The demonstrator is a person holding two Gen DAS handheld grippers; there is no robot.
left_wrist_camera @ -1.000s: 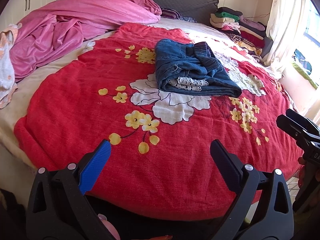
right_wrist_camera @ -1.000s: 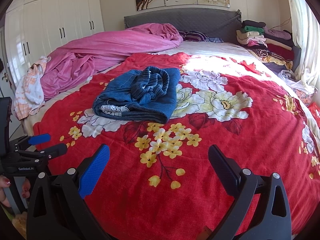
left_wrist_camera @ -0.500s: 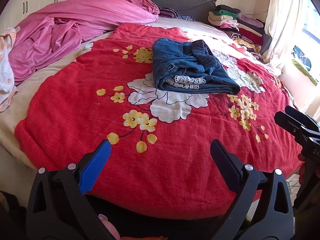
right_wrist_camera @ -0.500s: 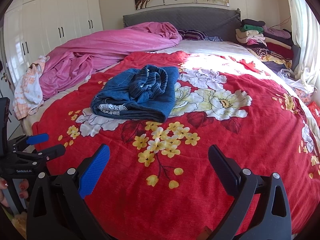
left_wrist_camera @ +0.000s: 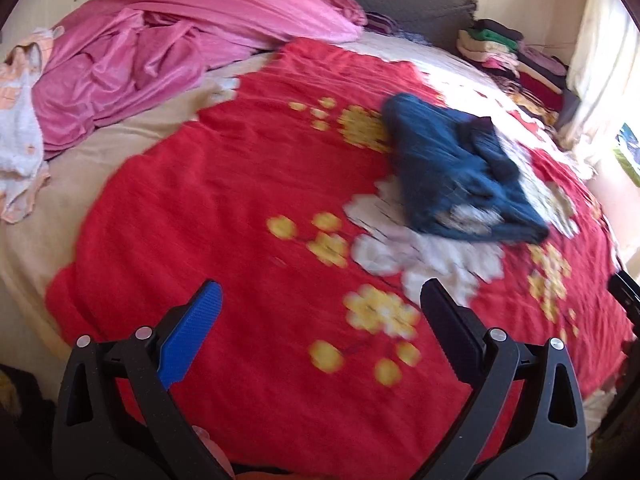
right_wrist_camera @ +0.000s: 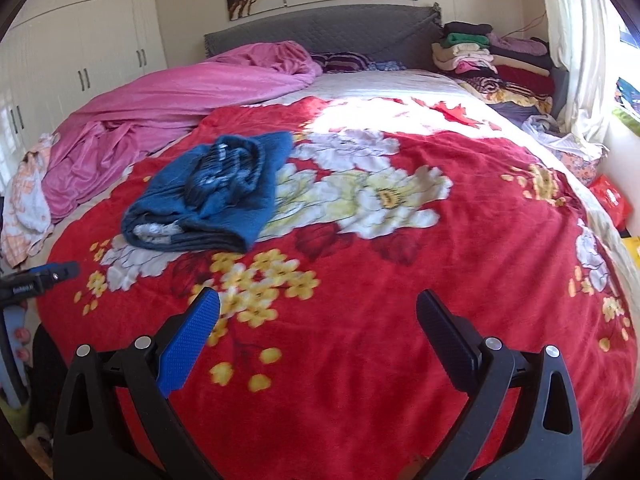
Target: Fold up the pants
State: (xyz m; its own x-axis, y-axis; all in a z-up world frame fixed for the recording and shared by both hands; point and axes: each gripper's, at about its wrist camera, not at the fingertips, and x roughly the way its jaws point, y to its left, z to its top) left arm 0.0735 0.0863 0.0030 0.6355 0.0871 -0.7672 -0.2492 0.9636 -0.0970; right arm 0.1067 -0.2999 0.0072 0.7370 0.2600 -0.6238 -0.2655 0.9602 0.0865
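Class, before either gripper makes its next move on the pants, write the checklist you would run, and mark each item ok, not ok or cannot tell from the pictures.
1. Left gripper open, nothing between its fingers: ok.
2. Right gripper open, nothing held: ok.
3. Denim pants lying folded on the red floral blanket, apart from both grippers: ok.
4. Pants clear of the pink duvet: ok.
5. Left wrist view sharp enough to aim by: not ok, blurred.
6. Fold edges lined up neatly: cannot tell.
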